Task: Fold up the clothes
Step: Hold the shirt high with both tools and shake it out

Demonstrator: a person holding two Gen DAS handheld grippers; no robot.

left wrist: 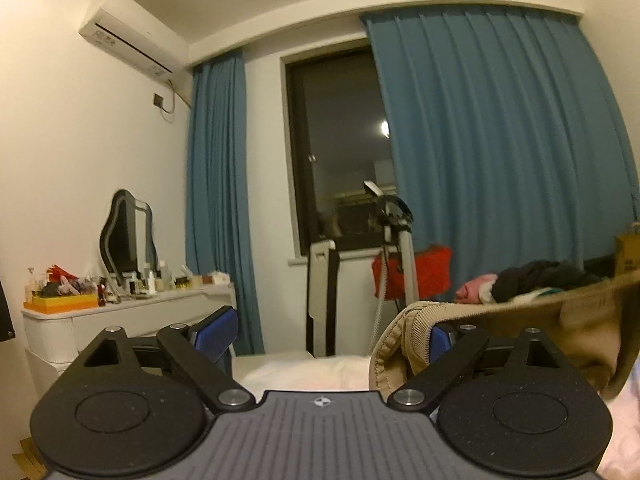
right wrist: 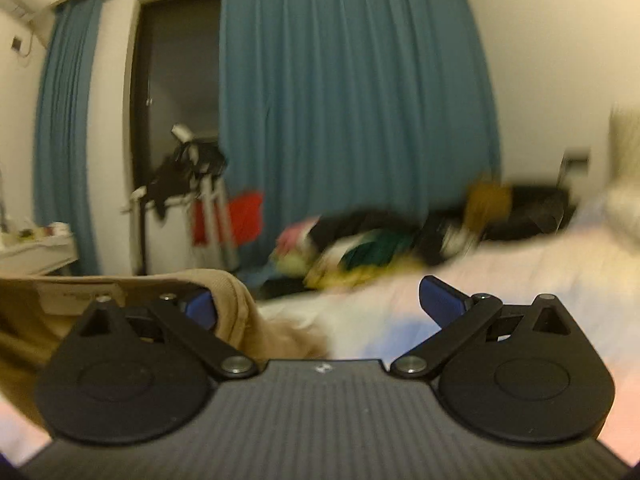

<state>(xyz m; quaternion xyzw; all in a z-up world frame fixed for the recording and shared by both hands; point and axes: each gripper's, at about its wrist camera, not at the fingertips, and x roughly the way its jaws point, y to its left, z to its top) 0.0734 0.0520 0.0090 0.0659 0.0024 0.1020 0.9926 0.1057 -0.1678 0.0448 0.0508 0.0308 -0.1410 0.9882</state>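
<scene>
Left wrist view: my left gripper [left wrist: 334, 340] is spread wide, the tan garment [left wrist: 404, 336] draped over its right finger. My right gripper [right wrist: 320, 304] is spread too, garment [right wrist: 232, 300] hanging on its left finger, above the bed [right wrist: 520, 272].

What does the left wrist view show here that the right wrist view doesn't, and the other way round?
Only the left wrist view shows the air conditioner and the mirror on the cluttered dresser. Only the right wrist view, which is blurred, shows the far end of the bed and the full clothes pile. Both show the blue curtain, the dark window, and the tan garment draped over one finger of an open hand-held gripper: left, right.
</scene>
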